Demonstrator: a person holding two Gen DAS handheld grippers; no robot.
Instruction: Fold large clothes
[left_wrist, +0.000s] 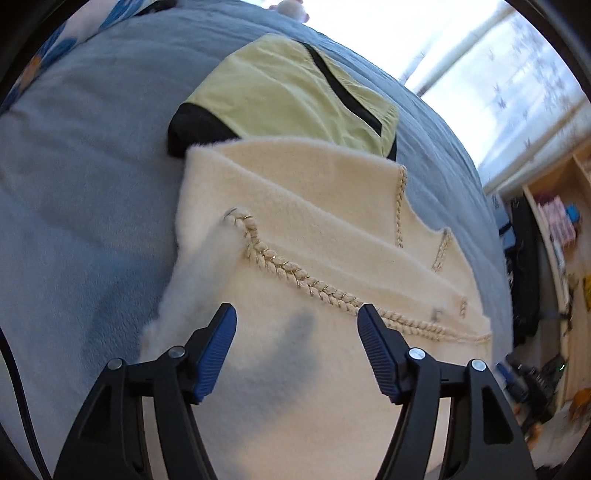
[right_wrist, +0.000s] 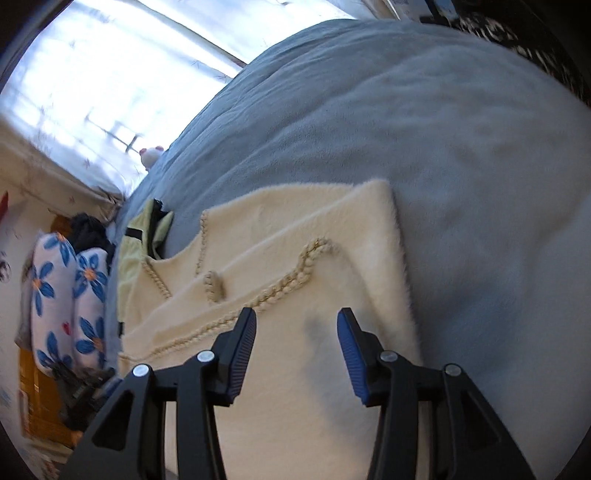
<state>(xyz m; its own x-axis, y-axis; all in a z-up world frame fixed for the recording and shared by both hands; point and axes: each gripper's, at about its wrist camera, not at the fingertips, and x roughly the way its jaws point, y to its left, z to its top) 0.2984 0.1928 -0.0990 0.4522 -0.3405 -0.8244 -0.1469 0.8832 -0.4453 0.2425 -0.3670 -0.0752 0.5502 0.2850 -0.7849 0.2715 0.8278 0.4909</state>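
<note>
A cream fuzzy garment (left_wrist: 317, 236) with braided gold trim lies folded on the grey-blue bedspread (left_wrist: 81, 192). Behind it lies a folded yellow-green garment (left_wrist: 288, 92) with black trim. My left gripper (left_wrist: 297, 314) hovers over the cream garment's near part, jaws open, nothing between the blue pads. In the right wrist view the same cream garment (right_wrist: 303, 258) fills the middle, with the yellow-green garment (right_wrist: 144, 236) at its left. My right gripper (right_wrist: 297, 317) stands open above the cream fabric, holding nothing.
A pillow with blue flowers (right_wrist: 62, 295) lies at the bed's left edge. A bright window (right_wrist: 92, 74) is behind the bed. Wooden shelves with clutter (left_wrist: 561, 236) stand to the right of the bed. Bare bedspread (right_wrist: 461, 147) spreads to the right of the garments.
</note>
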